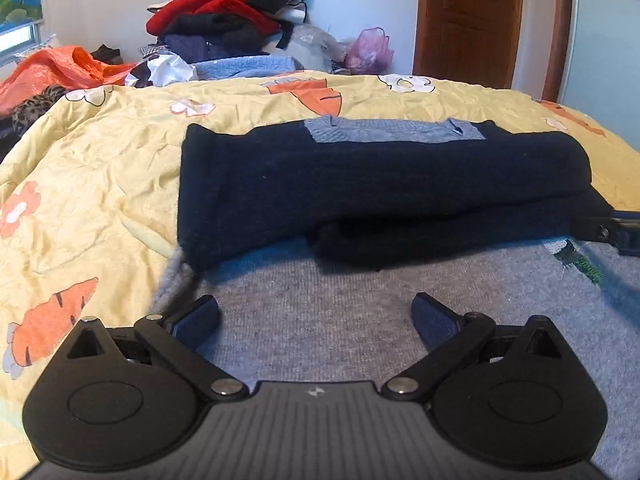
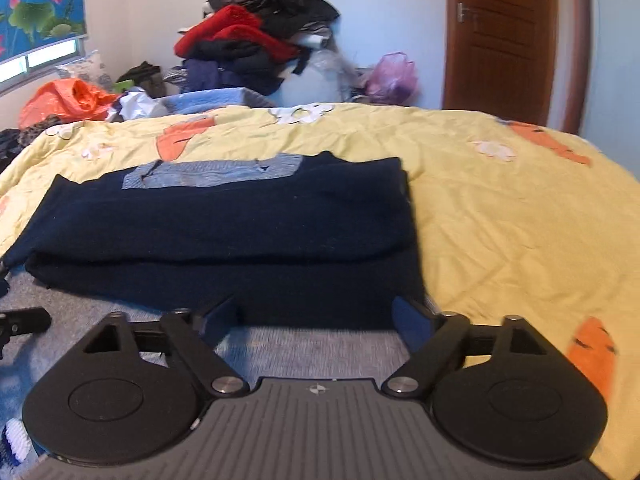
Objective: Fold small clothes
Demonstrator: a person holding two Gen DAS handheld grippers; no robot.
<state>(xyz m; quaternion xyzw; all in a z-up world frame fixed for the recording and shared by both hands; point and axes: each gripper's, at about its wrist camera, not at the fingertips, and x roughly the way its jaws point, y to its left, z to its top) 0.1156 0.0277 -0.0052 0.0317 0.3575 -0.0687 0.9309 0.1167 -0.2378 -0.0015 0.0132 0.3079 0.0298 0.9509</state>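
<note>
A small grey knit sweater with navy sleeves is lying flat on the yellow carrot-print quilt, its grey collar pointing toward the far side of the bed. Both navy sleeves are already lying crosswise over the upper body, stacked one on the other, so the sleeve folds are looking finished; the grey lower body is lying unfolded nearest the cameras, which suggests the bottom-to-collar fold is what is left. The left gripper is hovering over that grey panel near its left edge with its jaws spread wide and nothing between them. The right gripper is hovering at the sweater's right edge, where the navy sleeve meets the grey fabric, its jaws likewise wide apart and gripping nothing. By this reading, both are sitting about where a hem grasp would begin, though no cloth is pinched yet. A heap of unfolded clothes is waiting against the far wall, so more garments are probably remaining.
</note>
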